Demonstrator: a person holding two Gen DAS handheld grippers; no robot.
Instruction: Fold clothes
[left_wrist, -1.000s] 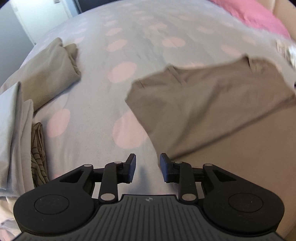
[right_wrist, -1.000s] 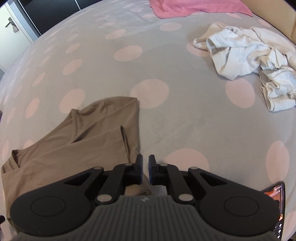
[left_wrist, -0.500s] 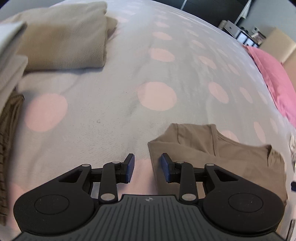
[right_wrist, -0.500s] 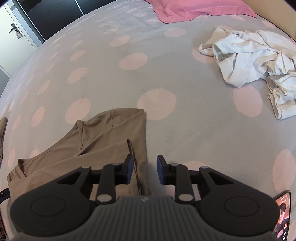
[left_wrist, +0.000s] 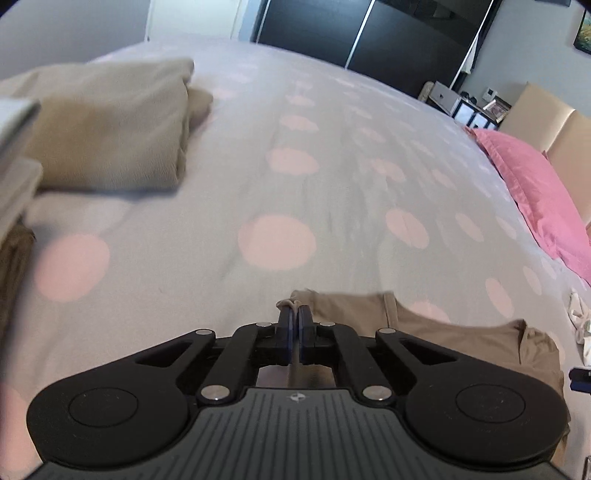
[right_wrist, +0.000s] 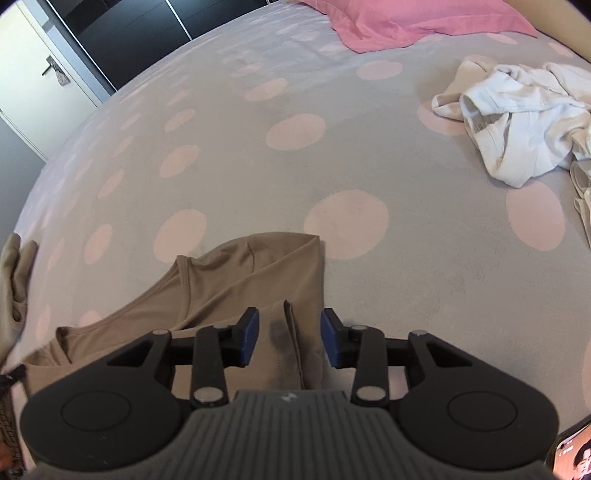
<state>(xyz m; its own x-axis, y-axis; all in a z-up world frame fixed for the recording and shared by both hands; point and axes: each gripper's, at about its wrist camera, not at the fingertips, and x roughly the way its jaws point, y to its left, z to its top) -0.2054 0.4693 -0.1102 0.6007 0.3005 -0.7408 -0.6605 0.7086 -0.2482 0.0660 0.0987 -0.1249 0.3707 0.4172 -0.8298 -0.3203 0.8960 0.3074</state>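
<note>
I was working in a home bedroom: a wide bed under a grey bedspread (left_wrist: 332, 177) with pink dots, a pink pillow (left_wrist: 535, 192) by the beige headboard (left_wrist: 554, 125). Dark wardrobe doors (left_wrist: 388, 37) and a white door (right_wrist: 40, 74) stood beyond.

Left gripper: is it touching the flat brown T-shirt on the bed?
Touching. The left wrist view shows the left gripper shut on a bunched corner of the brown T-shirt, with fabric poking out above its fingertips.

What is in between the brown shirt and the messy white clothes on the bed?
Only bare bedspread, grey with pink dots. The right wrist view shows that open stretch running from the brown shirt up to the white clothes.
</note>
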